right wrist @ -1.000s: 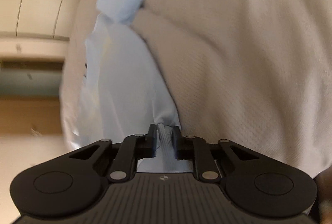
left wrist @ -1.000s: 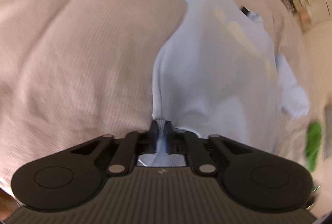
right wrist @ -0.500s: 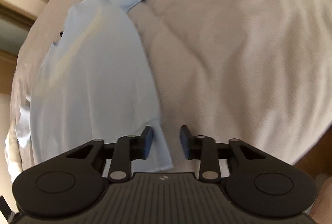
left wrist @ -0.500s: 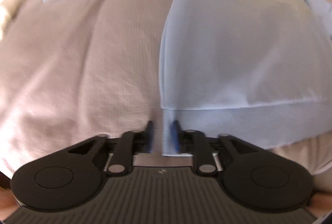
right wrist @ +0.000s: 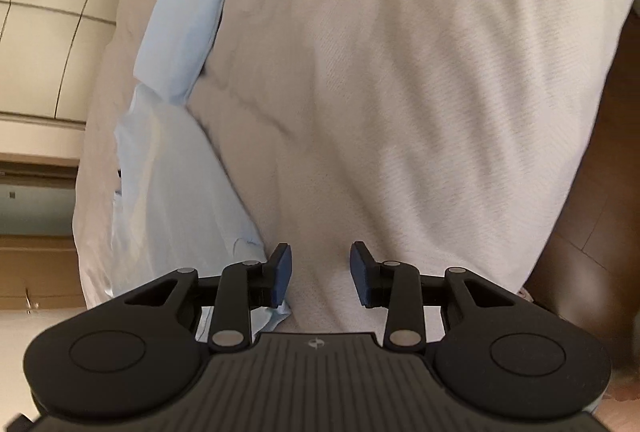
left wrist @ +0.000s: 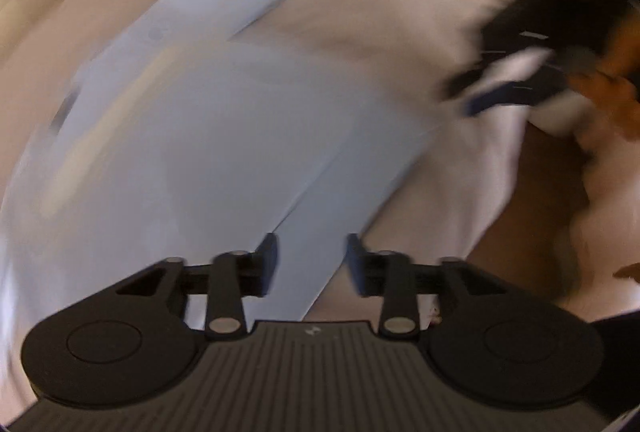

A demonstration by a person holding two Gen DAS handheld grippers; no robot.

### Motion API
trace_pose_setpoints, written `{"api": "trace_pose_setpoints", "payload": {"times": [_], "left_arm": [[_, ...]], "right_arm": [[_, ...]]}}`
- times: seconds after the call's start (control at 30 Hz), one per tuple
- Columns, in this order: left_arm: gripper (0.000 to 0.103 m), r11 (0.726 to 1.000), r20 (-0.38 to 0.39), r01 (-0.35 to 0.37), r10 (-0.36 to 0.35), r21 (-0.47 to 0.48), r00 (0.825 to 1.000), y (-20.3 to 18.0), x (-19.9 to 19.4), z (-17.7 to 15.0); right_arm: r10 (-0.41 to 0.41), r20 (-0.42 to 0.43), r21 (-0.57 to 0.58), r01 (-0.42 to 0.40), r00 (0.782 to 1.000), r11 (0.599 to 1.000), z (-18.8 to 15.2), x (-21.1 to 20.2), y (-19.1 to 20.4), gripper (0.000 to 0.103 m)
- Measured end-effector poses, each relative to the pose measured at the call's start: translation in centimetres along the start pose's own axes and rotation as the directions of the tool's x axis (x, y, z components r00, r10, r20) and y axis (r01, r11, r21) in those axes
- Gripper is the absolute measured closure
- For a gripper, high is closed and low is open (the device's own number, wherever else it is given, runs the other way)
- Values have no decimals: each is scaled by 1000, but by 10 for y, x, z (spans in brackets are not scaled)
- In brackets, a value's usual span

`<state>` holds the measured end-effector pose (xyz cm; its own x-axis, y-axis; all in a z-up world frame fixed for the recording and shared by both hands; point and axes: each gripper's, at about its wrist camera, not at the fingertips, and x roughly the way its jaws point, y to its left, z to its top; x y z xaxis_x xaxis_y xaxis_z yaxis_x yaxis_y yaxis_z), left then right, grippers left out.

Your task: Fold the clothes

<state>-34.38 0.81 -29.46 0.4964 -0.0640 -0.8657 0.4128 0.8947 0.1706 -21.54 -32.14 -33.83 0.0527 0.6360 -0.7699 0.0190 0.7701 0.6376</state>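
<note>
Both your claws, left gripper [left wrist: 311, 258] and right gripper [right wrist: 319, 274], gape wide and empty over the pale blue shirt [left wrist: 208, 136] spread on the bed [right wrist: 400, 92] near its edge; regrasping only one layer risks a crooked fold.

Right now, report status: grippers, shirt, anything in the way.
Left gripper open, empty. Right gripper open, empty. Light blue shirt flat on the bedspread, not yet folded. Nothing on the shirt.
</note>
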Motion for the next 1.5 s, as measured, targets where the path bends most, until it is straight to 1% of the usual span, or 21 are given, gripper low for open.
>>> {"api": "trace_pose_setpoints", "payload": {"times": [0.1, 0.17, 0.23, 0.27, 0.3, 0.4, 0.5, 0.57, 0.67, 0.8, 0.9, 1.03, 1.07, 1.1, 1.13, 1.2, 1.27, 1.33, 1.37, 1.47, 1.5], "left_arm": [[60, 981, 37, 1, -9, 194, 999, -36, 24, 24], [60, 953, 39, -38, 28, 300, 999, -51, 43, 30], [75, 934, 35, -74, 66, 349, 997, -54, 56, 27], [91, 931, 27, -79, 74, 355, 997, -54, 59, 24], [97, 939, 22, -70, 67, 336, 998, -51, 58, 24], [101, 975, 75, -91, 77, 204, 994, -24, 35, 15], [102, 997, 62, -79, 80, -10, 995, 20, 3, 2], [103, 989, 42, -52, 59, -136, 997, 49, -7, -5], [103, 972, 35, -10, 18, -235, 999, 79, -10, -10], [103, 959, 63, 66, -50, -274, 997, 90, -15, -9], [103, 952, 83, 103, -83, -288, 993, 88, -12, -6], [103, 944, 111, 151, -123, -294, 986, 80, -11, -4], [103, 942, 116, 156, -127, -296, 985, 79, -10, -4], [103, 941, 118, 157, -127, -299, 985, 78, -10, -5], [103, 940, 121, 158, -127, -302, 985, 77, -11, -6], [103, 934, 112, 155, -126, -321, 986, 78, -11, -13], [103, 931, 93, 147, -123, -335, 988, 79, -10, -21], [103, 930, 46, 135, -126, -343, 991, 75, -6, -33], [103, 924, 15, 118, -121, -363, 993, 75, -5, -41], [102, 896, -67, 42, -80, -443, 995, 80, -8, -67], [100, 875, -84, 8, -55, -484, 995, 87, -13, -76]], "right_arm": [[14, 21, 53, -15, 1000, 999, 3, -7, -16, 63], [21, 34, 79, -24, 999, 997, 3, -8, -26, 62], [28, 44, 96, -32, 999, 995, 1, -11, -34, 61], [27, 47, 94, -31, 999, 995, 0, -11, -37, 61], [24, 47, 85, -28, 999, 996, -1, -13, -38, 61], [29, 57, 15, -30, 998, 999, -6, -22, -36, 61], [8, 68, -210, 6, 998, 978, -15, -15, -4, 61], [3, 73, -393, 26, 997, 919, -27, -7, 24, 61], [21, 37, -598, 5, 999, 802, -51, 15, 62, 61], [78, -3, -731, -56, 997, 680, -80, 35, 98, 61], [74, 30, -769, -25, 997, 639, -93, 47, 114, 61], [56, 114, -748, 49, 992, 662, -90, 55, 121, 62], [46, 129, -732, 63, 991, 679, -86, 53, 117, 68], [36, 142, -714, 78, 989, 695, -82, 51, 112, 82], [15, 155, -676, 95, 988, 731, -77, 49, 106, 90], [-12, 168, -610, 114, 986, 784, -67, 38, 88, 97], [-53, 192, -608, 161, 980, 777, -68, 32, 80, 98], [-168, 125, -632, 209, 978, 746, -67, 47, 67, 103], [-254, 51, -617, 231, 966, 752, -63, 59, 56, 103], [-270, -72, -577, 181, 960, 797, -46, 52, 40, 103], [-272, -64, -584, 184, 960, 790, -40, 43, 43, 96]]}}
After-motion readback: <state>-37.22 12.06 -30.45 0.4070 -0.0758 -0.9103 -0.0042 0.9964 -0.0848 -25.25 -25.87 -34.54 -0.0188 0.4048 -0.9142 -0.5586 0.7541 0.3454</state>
